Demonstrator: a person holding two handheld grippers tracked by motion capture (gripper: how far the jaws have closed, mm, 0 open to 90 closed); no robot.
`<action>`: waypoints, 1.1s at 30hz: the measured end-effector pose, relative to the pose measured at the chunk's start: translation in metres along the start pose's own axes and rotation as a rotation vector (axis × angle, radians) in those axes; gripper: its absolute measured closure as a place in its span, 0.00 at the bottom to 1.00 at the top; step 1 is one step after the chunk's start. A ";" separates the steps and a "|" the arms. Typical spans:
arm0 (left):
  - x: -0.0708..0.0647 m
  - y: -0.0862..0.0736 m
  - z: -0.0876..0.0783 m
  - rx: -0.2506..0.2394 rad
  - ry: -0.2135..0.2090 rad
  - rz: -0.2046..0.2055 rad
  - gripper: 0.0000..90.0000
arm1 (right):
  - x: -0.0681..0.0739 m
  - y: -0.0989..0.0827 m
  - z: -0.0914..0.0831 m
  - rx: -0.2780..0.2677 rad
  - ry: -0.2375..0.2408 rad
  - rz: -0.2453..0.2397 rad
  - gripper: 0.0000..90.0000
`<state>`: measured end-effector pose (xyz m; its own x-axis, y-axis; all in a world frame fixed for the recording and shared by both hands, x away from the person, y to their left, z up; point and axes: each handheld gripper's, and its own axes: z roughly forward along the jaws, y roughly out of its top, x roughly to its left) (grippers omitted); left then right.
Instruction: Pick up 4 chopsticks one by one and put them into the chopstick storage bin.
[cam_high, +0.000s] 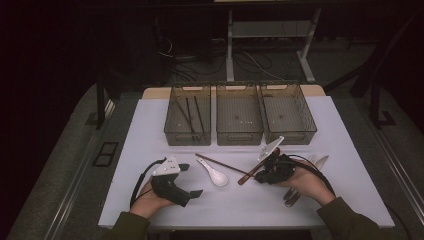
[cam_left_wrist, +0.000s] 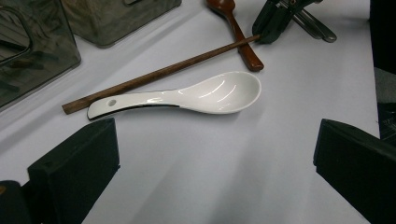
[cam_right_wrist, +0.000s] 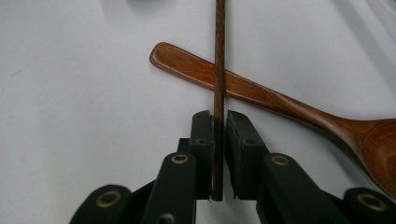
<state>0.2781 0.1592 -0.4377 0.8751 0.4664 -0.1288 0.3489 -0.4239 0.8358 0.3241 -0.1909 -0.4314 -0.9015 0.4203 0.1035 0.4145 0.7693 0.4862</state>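
White table (cam_high: 150, 200): three bins (cam_high: 239, 120), chopsticks (cam_high: 190, 114) in leftmost.

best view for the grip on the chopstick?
Right gripper view: the chopstick runs between the right gripper pads, over the wooden spoon. Left gripper view shows its full length; high view, a thin line.

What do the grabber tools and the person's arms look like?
Both are black two-jaw grippers: left gripper, right gripper. Each carries a grey three-cornered plate and trails a black cable. Brass-coloured rivets dot the jaw arms. The person wears dark olive sleeves.
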 end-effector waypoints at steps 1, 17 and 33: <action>0.000 0.000 0.000 0.000 0.000 0.000 0.00 | 0.000 0.000 0.000 -0.001 -0.005 -0.004 0.91; 0.000 0.000 -0.001 0.001 0.001 0.002 0.00 | 0.000 -0.002 -0.002 -0.003 -0.015 0.012 0.94; 0.000 0.000 -0.001 0.001 0.002 0.001 0.00 | -0.006 -0.010 -0.020 -0.078 0.008 0.058 0.94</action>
<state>0.2781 0.1598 -0.4372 0.8747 0.4676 -0.1271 0.3487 -0.4254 0.8351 0.3231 -0.2107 -0.4192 -0.8774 0.4588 0.1405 0.4553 0.7037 0.5455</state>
